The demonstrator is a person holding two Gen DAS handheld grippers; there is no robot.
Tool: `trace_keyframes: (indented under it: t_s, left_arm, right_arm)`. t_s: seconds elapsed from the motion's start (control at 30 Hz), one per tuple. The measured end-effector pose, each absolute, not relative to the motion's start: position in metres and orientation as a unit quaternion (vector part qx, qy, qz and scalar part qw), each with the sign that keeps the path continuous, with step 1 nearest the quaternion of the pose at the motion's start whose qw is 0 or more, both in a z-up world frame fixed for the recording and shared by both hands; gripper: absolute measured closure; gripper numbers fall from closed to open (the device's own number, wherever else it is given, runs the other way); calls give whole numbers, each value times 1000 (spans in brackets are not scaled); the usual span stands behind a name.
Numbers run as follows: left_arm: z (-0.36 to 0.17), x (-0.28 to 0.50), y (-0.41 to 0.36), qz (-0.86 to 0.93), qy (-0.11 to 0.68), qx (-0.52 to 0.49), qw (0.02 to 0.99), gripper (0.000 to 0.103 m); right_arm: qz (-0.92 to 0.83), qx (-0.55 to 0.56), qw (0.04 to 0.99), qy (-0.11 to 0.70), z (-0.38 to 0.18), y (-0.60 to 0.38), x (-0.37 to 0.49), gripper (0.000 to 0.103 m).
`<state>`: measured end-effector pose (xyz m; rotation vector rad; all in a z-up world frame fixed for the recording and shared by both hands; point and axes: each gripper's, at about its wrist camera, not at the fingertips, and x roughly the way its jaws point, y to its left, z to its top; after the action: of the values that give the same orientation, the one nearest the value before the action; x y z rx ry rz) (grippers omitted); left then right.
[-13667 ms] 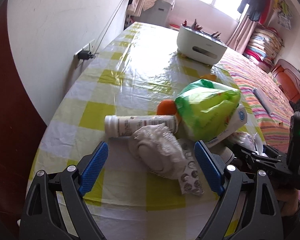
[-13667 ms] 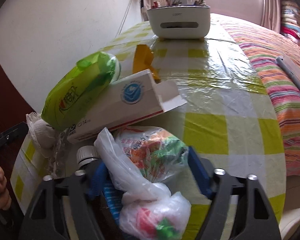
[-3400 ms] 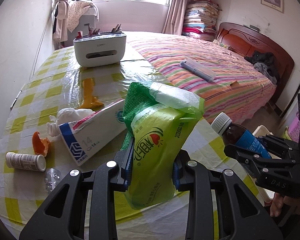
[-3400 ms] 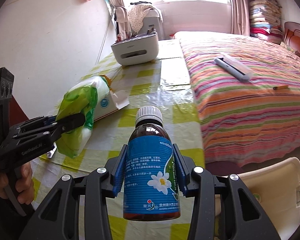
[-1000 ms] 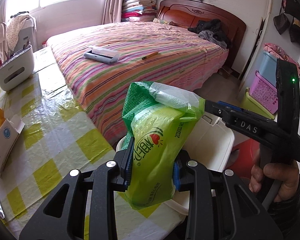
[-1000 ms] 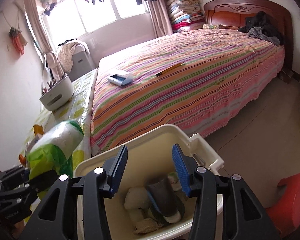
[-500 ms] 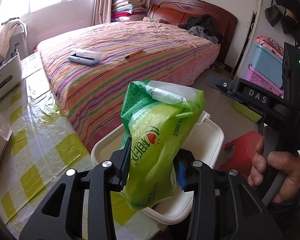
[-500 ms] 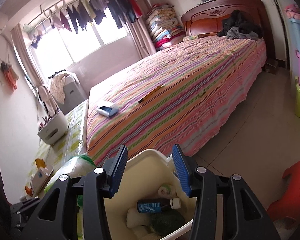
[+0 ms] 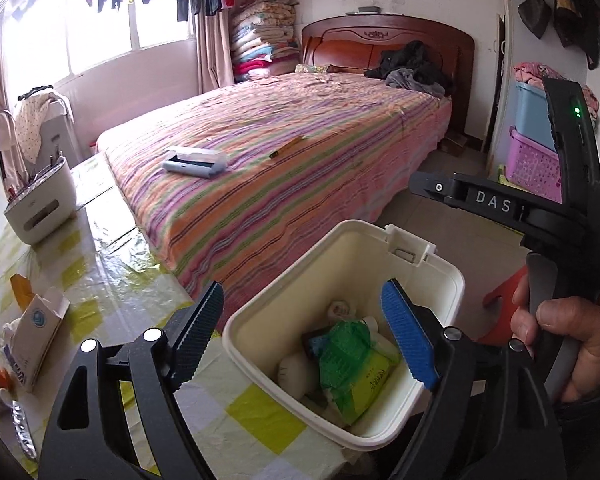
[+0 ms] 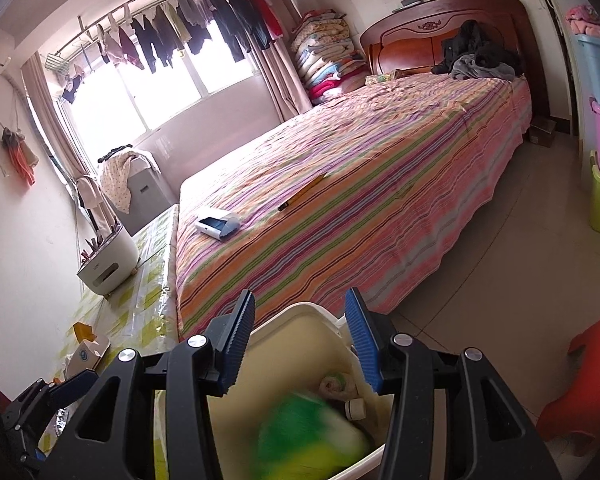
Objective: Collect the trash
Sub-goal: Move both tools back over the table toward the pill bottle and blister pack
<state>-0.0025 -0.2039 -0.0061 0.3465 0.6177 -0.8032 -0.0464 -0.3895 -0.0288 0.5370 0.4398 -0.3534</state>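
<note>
My left gripper [image 9: 304, 328] hovers over the white trash bin [image 9: 340, 248], its jaws opening with nothing between them. The green tissue packet [image 9: 352, 364] lies inside the bin on a dark bottle and white wads. In the right wrist view it is a green blur [image 10: 308, 436] falling into the bin [image 10: 296, 344]. My right gripper [image 10: 300, 332] stands open and empty above the bin's far rim. A white carton [image 9: 36, 336], an orange scrap [image 9: 20, 288] and a blister strip [image 9: 20, 424] lie on the table.
The checked table [image 9: 112, 272] adjoins the striped bed [image 9: 300, 168]. A white caddy [image 9: 40, 208] stands at the table's far end. A red stool [image 9: 504, 296] is beside the bin, and stacked plastic boxes [image 9: 536, 148] are behind it. A hand [image 9: 560, 328] holds the right gripper's handle.
The left jaws have spread and let go of the green packet, which has dropped into the bin. The right gripper stays open and now looks higher across the bed.
</note>
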Motion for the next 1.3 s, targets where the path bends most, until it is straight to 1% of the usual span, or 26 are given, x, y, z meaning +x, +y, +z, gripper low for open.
trace_keyframes:
  t_s: [0.03, 0.1, 0.4, 0.97, 1.3]
  left_arm:
    - [-6, 0, -201, -379, 295, 162, 862, 23]
    - [-6, 5, -194, -374, 298, 159, 864, 23]
    - [-8, 31, -162, -341, 313, 133, 876, 23]
    - [-2, 58, -101, -298, 329, 90, 892, 23]
    - [2, 86, -36, -219, 347, 47, 911, 23]
  right_arm:
    - [-171, 261, 925, 215, -29, -388, -45, 56]
    - [-166, 261, 927, 213, -28, -384, -44, 50]
    - [-138, 244, 933, 227, -26, -358, -22, 45]
    - [-86, 217, 938, 258, -30, -299, 12, 43]
    - [-54, 203, 939, 274, -34, -263, 32, 43]
